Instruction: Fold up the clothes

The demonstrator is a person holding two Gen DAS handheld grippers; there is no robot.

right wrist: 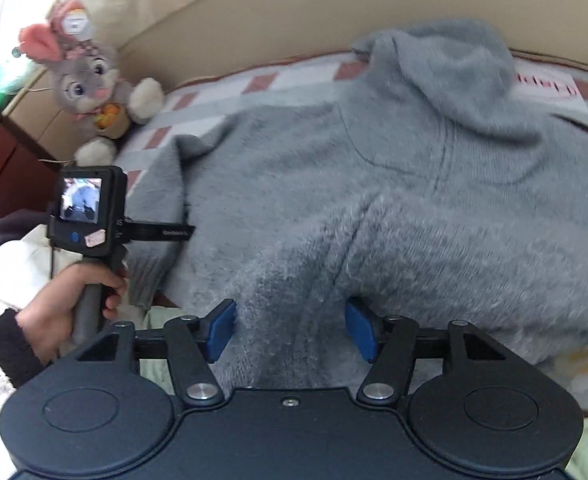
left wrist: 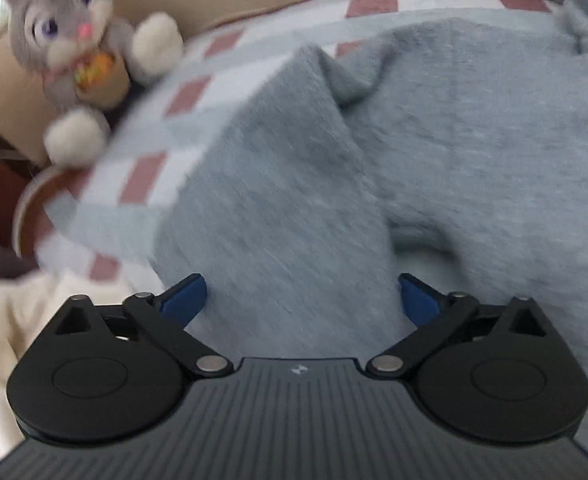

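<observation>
Lying rumpled on the bed, the sweater isn't folded; my left fingers and right fingers straddle its sleeves, spread.

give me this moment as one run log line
task fold clothes | left gripper open over sweater | right gripper open around sweater fold | plush rabbit at bed edge

We can read no text: the print on the black strap and the red marks on the white label are too blurred.
</observation>
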